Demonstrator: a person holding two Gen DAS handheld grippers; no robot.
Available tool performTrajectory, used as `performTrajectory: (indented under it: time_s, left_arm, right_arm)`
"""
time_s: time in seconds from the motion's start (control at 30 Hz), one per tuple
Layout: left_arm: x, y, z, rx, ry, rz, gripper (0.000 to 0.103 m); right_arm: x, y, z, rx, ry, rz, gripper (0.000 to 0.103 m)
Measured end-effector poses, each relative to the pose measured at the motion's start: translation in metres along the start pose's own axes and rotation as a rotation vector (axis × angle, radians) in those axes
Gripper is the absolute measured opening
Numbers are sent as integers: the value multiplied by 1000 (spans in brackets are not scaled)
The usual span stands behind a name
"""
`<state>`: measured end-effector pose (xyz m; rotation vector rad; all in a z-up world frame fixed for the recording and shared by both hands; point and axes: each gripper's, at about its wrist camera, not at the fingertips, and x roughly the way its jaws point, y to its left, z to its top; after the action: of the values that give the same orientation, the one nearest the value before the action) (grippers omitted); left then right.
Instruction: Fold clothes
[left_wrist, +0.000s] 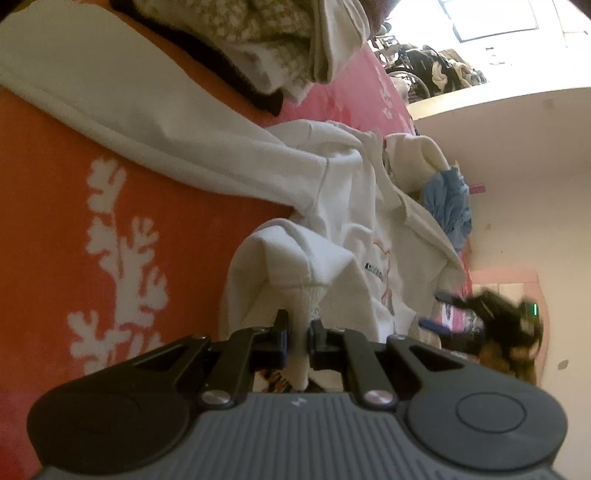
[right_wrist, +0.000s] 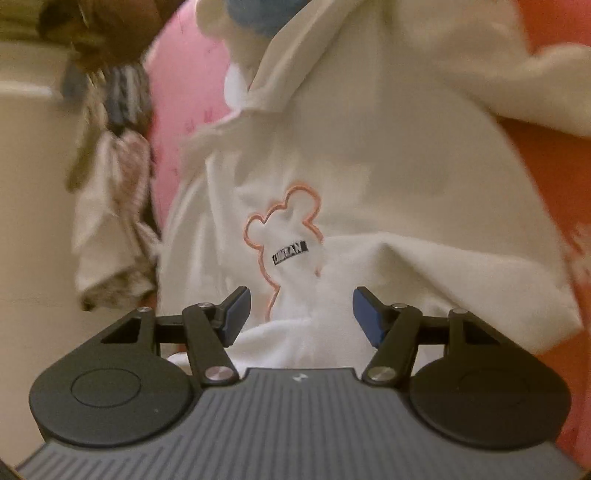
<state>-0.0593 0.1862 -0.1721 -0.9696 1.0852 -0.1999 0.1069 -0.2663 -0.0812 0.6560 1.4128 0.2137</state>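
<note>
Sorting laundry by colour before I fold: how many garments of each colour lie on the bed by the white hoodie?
White hoodie: 1
Blue garment: 1
Cream knit garment: 1
Black-edged garment: 1
Total: 4, as far as these views show.

Sweatshirt spread on blanket; clothes pile beyond it.

A small black label on the white sweatshirt reads roughly "LMBEAN", blurred.
</note>
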Motion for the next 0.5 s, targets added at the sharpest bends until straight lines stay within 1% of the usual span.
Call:
performTrajectory:
  time_s: [0.1, 0.2, 0.3, 0.37, 0.43, 0.5]
  left_arm:
    - [1, 5, -3, 6, 6, -4, 10]
    - [2, 10, -4, 9, 7, -4, 10]
    - [2, 16, -4, 0, 9, -8, 10]
    - [2, 21, -4, -7, 11, -8, 10]
    - [2, 25, -4, -16, 13, -6, 10]
    - [2, 28, -4, -21, 13, -2, 11]
  right_arm:
    - [29, 25, 2, -53, 32, -138, 61]
    - [52, 34, 2, -76, 51, -238, 61]
    - [62, 35, 4, -86, 33, -301, 61]
    - [65, 31, 4, -87, 27, -310, 59]
    - [64, 28, 3, -93, 17, -310, 52]
    - [61, 21, 2, -89, 7, -303, 37]
